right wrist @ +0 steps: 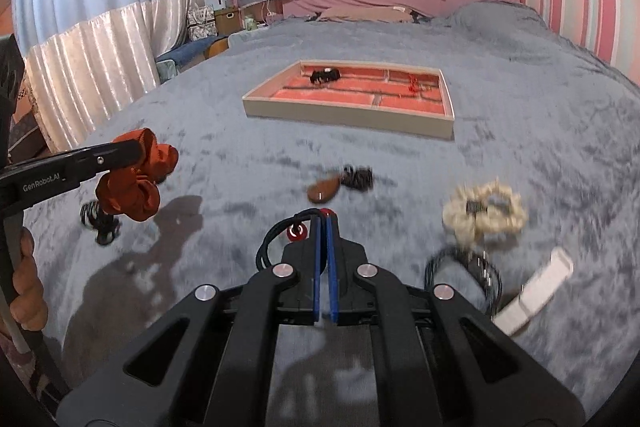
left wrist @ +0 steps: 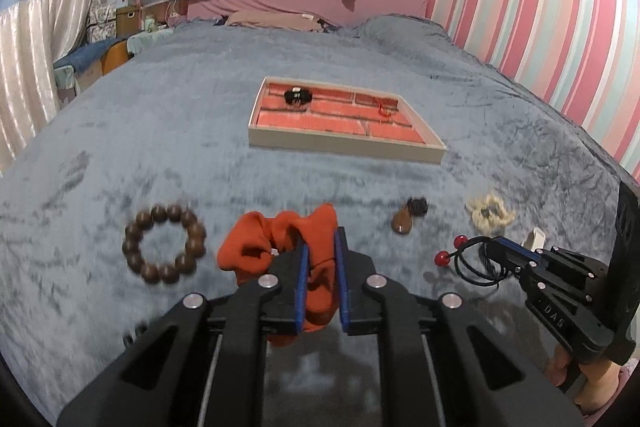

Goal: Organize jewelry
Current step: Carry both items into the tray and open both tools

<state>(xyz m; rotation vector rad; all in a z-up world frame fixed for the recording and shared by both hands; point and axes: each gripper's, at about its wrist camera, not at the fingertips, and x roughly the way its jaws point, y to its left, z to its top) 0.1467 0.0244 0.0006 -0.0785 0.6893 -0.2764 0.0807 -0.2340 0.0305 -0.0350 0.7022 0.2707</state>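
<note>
Between the left tongs (left wrist: 322, 247) sits the pinched orange scrunchie (left wrist: 276, 243); right tongs (right wrist: 324, 227) clamp a hair tie (right wrist: 280, 239).

Two scrunchies (orange (left wrist: 280, 243), cream (left wrist: 490, 213)), one bead bracelet (left wrist: 164, 243), one tray (left wrist: 344, 143).

Left claw (left wrist: 322, 247) clamps orange scrunchie (left wrist: 276, 247) beside bead bracelet (left wrist: 164, 244).

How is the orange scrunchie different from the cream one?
The orange scrunchie is held clear of the bed in the left gripper, jaws shut on it; the cream scrunchie lies loose on the grey blanket. The orange one hangs bunched; the cream one lies flat as an open ring. Both are ruffled fabric.
</note>
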